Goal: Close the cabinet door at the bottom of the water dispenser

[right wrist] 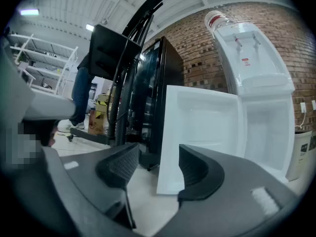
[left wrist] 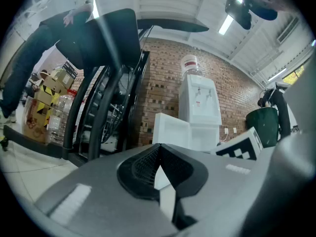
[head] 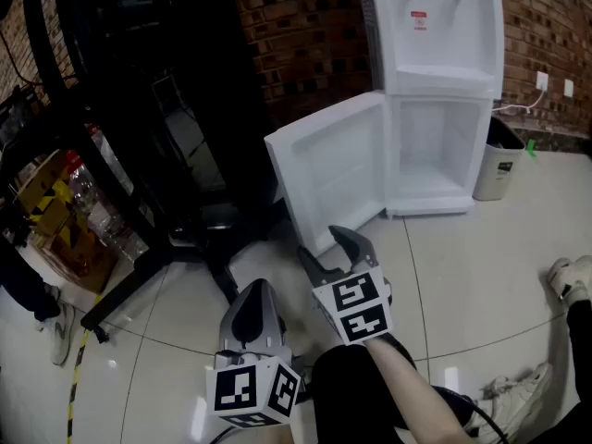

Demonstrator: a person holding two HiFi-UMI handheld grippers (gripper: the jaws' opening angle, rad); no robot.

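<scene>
While the white plastic cabinet door [head: 324, 169] is standing wide open at the foot of the white floor-standing water dispenser [head: 442, 72], the head view is showing it ahead of the right gripper [head: 322, 246], apart from its jaws, with the left gripper [head: 252, 296] hanging lower. In the left gripper view, the jaws are sitting clenched on nothing, the door well beyond them. In the right gripper view, the jaws are gaping, released, with the door's smooth recessed inner face rising just past them. Closing it well probably means reaching behind the free edge and pushing steadily.

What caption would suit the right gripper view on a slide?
Open right gripper faces the water dispenser, its white bottom cabinet door standing wide open.
</scene>
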